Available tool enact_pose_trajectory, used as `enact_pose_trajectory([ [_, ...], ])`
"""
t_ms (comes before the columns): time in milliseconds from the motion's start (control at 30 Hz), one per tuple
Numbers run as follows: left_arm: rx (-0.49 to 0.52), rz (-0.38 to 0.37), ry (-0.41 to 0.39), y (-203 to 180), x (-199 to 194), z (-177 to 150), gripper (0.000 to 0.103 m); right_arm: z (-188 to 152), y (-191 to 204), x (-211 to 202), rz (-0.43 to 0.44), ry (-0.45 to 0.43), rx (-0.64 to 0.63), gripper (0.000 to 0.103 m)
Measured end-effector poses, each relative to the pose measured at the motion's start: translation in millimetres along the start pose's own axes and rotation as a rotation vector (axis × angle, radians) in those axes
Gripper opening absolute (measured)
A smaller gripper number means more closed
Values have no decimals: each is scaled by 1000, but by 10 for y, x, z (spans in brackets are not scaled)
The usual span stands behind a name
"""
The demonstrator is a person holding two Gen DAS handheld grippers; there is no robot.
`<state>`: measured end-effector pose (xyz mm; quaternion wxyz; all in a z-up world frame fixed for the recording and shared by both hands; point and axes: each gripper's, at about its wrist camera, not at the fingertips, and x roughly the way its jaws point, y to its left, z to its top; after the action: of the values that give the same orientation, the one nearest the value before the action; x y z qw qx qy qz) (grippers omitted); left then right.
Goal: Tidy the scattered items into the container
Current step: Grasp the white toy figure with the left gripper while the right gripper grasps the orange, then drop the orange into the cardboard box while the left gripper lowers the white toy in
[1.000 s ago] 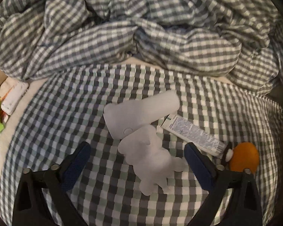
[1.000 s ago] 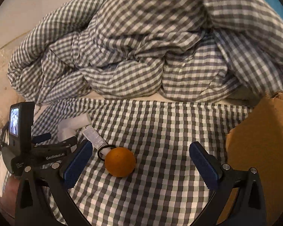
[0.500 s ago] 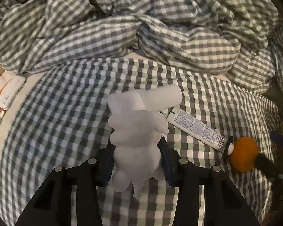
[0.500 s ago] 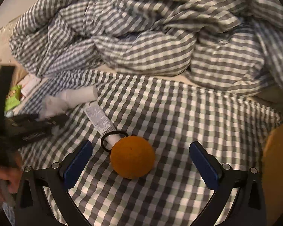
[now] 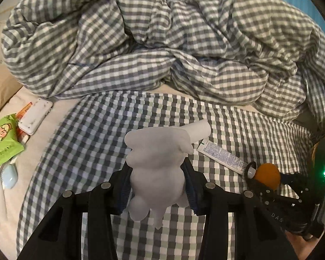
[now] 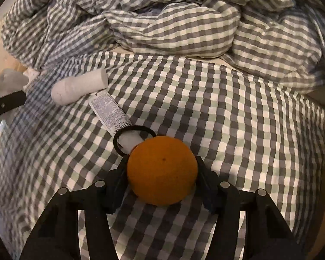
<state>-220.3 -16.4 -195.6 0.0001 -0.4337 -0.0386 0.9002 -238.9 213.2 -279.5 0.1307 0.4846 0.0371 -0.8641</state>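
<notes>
Left tongs (image 5: 158, 186) pinched soft white plush (image 5: 157, 169); right tongs (image 6: 162, 182) clamped round dimpled orange (image 6: 162, 170). Black hair tie (image 6: 132, 137) ringed tube (image 6: 110, 110) cap on checked bedsheet (image 6: 227, 108).

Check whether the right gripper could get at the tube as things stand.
Probably not yet: the right gripper is shut on the orange, so it has no free jaws. The tube lies unobstructed just ahead, a black hair tie around its cap.

The checked cloth (image 6: 238, 117) is soft, matt woven fabric, the orange (image 6: 162, 171) has a dull, finely pitted peel, the white figure (image 5: 158, 173) looks like smooth matt plastic, the tube (image 6: 109, 110) seems slightly glossy printed plastic.
</notes>
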Motion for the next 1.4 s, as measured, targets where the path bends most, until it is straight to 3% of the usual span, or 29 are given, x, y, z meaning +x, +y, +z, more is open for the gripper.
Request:
enact_pose_trajectory([
  [200,-6,0,-21,13,-198,8,44,-40,-32,-235,7,-31,26,57],
  [533,-23,-47,-103,-148,-889,118,44,-147,-116,-1252,53,-190,97,57],
  [967,40,-79,-271,-491,-2088,169,44,-304,-76,-2527,14,-362,71,57],
  [1400,155,-101,-390,-876,-2977,34,44,-567,-71,-3669,-7,-493,77,57],
])
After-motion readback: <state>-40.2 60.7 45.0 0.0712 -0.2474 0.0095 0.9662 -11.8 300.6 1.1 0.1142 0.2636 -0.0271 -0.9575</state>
